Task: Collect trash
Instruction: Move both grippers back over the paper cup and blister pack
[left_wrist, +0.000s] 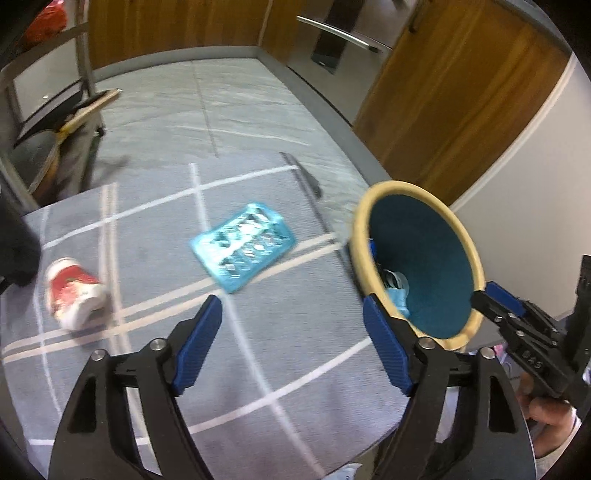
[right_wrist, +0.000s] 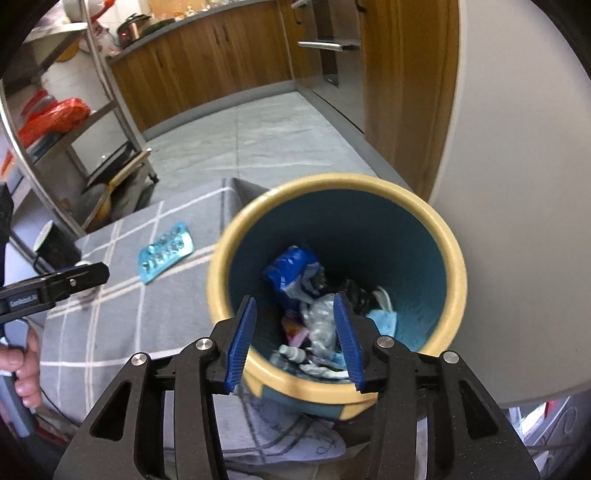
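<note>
The round bin with a cream rim and teal inside (right_wrist: 334, 284) stands at the right edge of the grey checked rug (left_wrist: 258, 369), already holding wrappers. The right gripper (right_wrist: 295, 339) hangs over its mouth, jaws parted and empty, probably to drop trash in. The left gripper (left_wrist: 291, 339) gapes wide above the rug, near the pale blue blister tray (left_wrist: 243, 245); further left lies a blurred red-and-white cup (left_wrist: 72, 293), its print unreadable.

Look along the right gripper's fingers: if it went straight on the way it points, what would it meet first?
Probably the trash inside the bin: the right gripper, open and empty, points down into its mouth at the crumpled clear plastic. Depth is hard to judge.
</note>
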